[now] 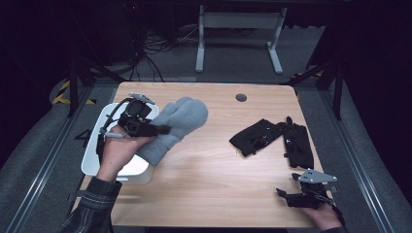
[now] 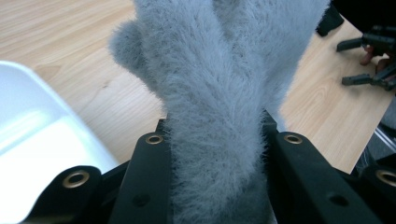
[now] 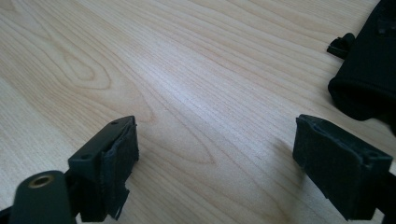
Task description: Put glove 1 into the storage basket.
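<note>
The left tool (image 1: pixel 160 129) is clamped on a pair of grey mittens (image 1: pixel 180 127), its jaws pressing into the fluffy cuff end, as the left gripper view shows with the fur (image 2: pixel 219 116) bulging between them. The mittens hang in the air at the far left of the worktop (image 1: pixel 209 184), just beside and partly over the white bin (image 1: pixel 92 162) that stands at the left edge. The bin looks empty as far as its visible part (image 2: pixel 42 158) goes.

The right tool (image 1: pixel 284 193) rests at the near right corner with its jaws standing wide and nothing between them; the right gripper view shows bare wood between the pads (image 3: pixel 119 154). Just beyond it, on the right side of the worktop, lie two black gloves (image 1: pixel 274 138), touching each other and untouched by either tool.

Judging from this, the work seems to be gathering handwear into the bin. The grey pair is lifted and nearly over it but not yet dropped in; the black gloves are yet to be picked up.
</note>
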